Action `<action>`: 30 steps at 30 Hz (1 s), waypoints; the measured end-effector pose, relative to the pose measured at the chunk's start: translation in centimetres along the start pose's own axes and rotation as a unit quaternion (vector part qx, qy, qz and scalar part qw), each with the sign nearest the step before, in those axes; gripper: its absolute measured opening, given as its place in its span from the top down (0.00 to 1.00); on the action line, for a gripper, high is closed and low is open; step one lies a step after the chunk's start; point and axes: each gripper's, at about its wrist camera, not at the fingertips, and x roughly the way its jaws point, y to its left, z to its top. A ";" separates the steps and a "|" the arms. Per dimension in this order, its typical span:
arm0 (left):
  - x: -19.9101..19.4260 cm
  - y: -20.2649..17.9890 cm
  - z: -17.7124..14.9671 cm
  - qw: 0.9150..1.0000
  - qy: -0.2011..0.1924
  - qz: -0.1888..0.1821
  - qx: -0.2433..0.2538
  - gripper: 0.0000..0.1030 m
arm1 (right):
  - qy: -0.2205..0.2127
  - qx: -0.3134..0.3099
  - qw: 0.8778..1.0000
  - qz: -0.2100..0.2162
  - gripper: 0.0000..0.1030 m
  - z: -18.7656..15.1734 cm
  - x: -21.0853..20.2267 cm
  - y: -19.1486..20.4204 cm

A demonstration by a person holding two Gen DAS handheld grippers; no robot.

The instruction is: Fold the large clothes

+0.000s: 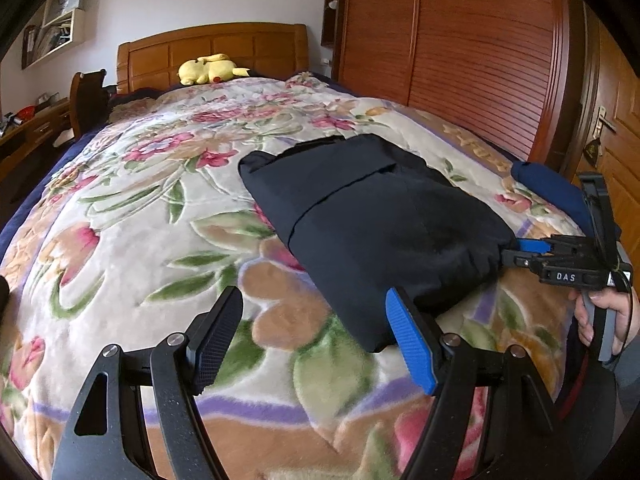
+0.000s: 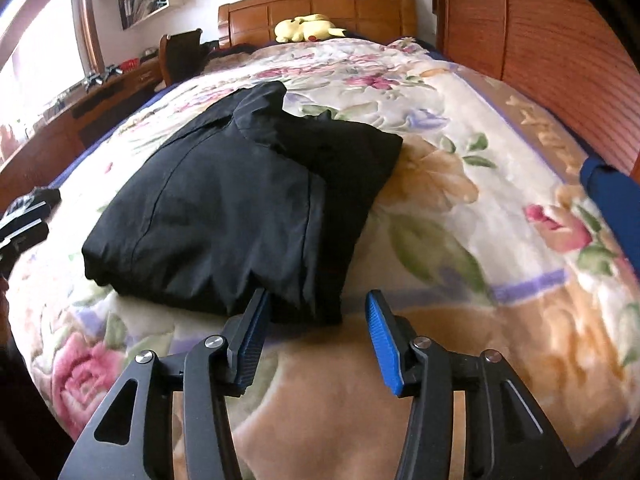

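Observation:
A black garment (image 1: 376,216) lies folded into a thick rectangle on the floral bed cover (image 1: 132,208). It also shows in the right wrist view (image 2: 240,208). My left gripper (image 1: 316,308) is open and empty, just at the garment's near corner, with its blue pad beside the cloth edge. My right gripper (image 2: 318,308) is open and empty at the garment's near edge, its left finger touching the fold. The right gripper also shows in the left wrist view (image 1: 520,252), at the garment's right edge, held by a hand.
A folded dark blue cloth (image 1: 548,188) lies at the bed's right edge. A yellow plush toy (image 1: 210,69) sits by the wooden headboard (image 1: 216,46). A wooden wardrobe (image 1: 460,40) stands right of the bed, a desk (image 2: 100,92) and chair left.

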 end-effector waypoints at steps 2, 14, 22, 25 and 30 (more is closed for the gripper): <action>0.6 -0.1 0.4 1.000 0.006 0.005 0.010 0.27 | -0.003 0.003 1.000 0.006 0.50 0.0 0.5 -0.2; 6.9 2.0 5.6 0.999 0.028 0.010 0.025 0.27 | 0.000 0.007 0.999 0.038 0.50 -1.2 3.8 -0.9; 14.3 5.5 9.2 0.998 0.054 0.019 0.001 0.27 | 0.010 0.014 0.998 0.068 0.50 -1.0 4.6 -1.3; 16.7 7.0 10.9 0.998 0.057 0.022 -0.010 0.27 | 0.010 0.011 0.998 0.066 0.50 -1.0 4.7 -1.2; 20.5 9.1 13.4 0.998 0.058 0.025 -0.027 0.27 | 0.015 0.009 0.998 0.064 0.50 -0.9 5.0 -1.0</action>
